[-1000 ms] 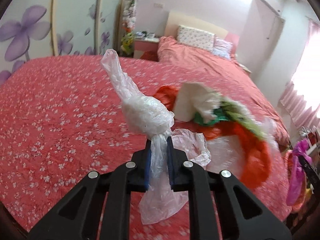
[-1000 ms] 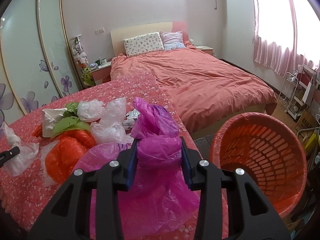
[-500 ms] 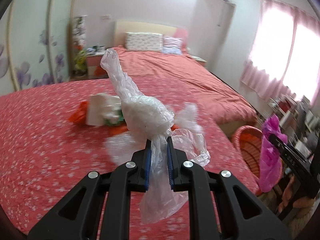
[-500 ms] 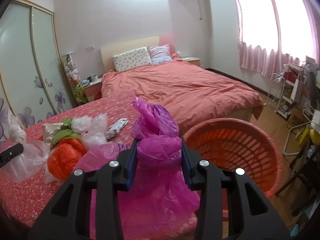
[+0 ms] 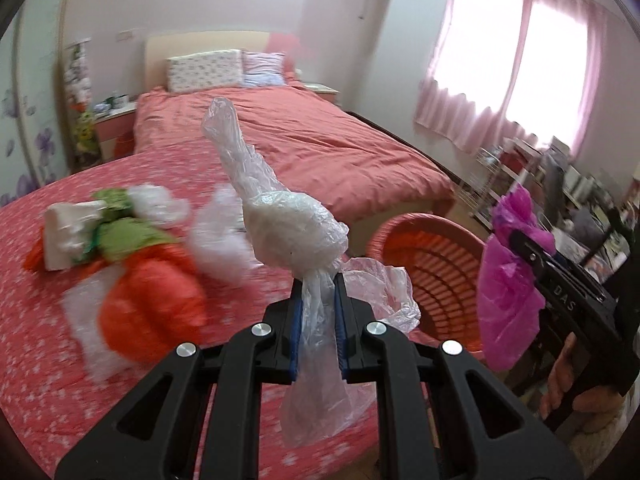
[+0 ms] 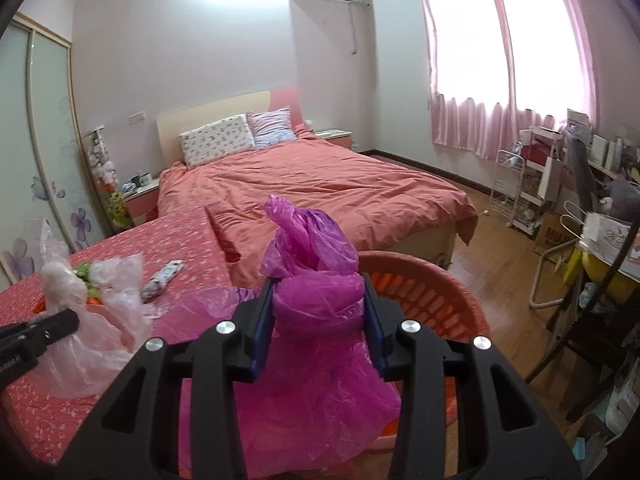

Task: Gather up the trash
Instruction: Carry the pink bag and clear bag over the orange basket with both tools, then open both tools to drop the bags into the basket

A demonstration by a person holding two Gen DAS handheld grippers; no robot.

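My left gripper (image 5: 317, 312) is shut on a clear plastic bag (image 5: 292, 236), held above the flowered red bedspread (image 5: 36, 360). My right gripper (image 6: 318, 322) is shut on a crumpled magenta plastic bag (image 6: 316, 280), held over the near rim of the orange laundry basket (image 6: 448, 296). In the left wrist view the basket (image 5: 436, 264) stands right of the clear bag, and the magenta bag (image 5: 508, 292) hangs from the right gripper (image 5: 520, 240) past it. A pile of orange, green and white bags (image 5: 132, 256) lies on the bedspread at left.
A second bed with a salmon quilt (image 6: 332, 188) fills the middle of the room. Shelves and a cluttered desk (image 6: 580, 200) line the right wall under pink curtains (image 6: 504, 60). Bare wooden floor (image 6: 508, 256) lies past the basket. A hand (image 5: 576, 396) holds the right gripper.
Both grippers have swung to the right, away from the trash pile and toward the orange basket. The magenta bag has come over the basket's rim. Both grips are unchanged.
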